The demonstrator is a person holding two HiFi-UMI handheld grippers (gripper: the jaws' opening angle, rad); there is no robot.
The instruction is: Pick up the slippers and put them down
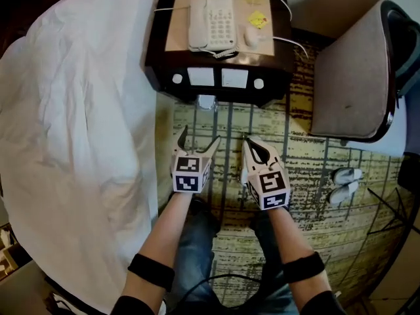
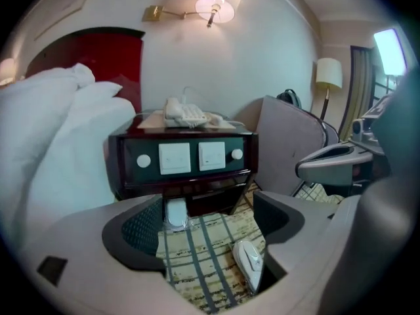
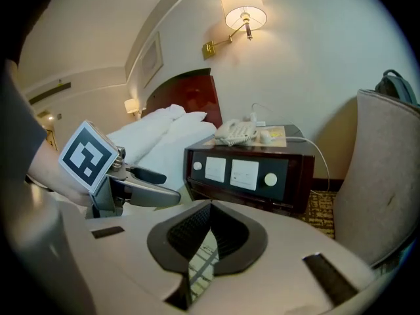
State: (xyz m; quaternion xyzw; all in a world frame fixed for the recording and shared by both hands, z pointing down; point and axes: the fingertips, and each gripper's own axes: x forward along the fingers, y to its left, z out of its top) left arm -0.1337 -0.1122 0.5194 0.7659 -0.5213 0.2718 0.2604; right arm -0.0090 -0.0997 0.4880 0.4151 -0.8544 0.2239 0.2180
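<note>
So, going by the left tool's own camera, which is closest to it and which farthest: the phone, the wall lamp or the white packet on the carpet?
1. White packet, on the carpet at the foot of the nightstand.
2. Phone, atop the nightstand, straight ahead.
3. Wall lamp, mounted high behind it.

"What's at twelve o'clock from the head view?"

"A dark nightstand with a white telephone on top. White bedding fills nine o'clock, and a grey armchair sits at two."

"Floor and light?"

"Striped yellowish carpet. A lit wall lamp hangs above a red headboard."
</note>
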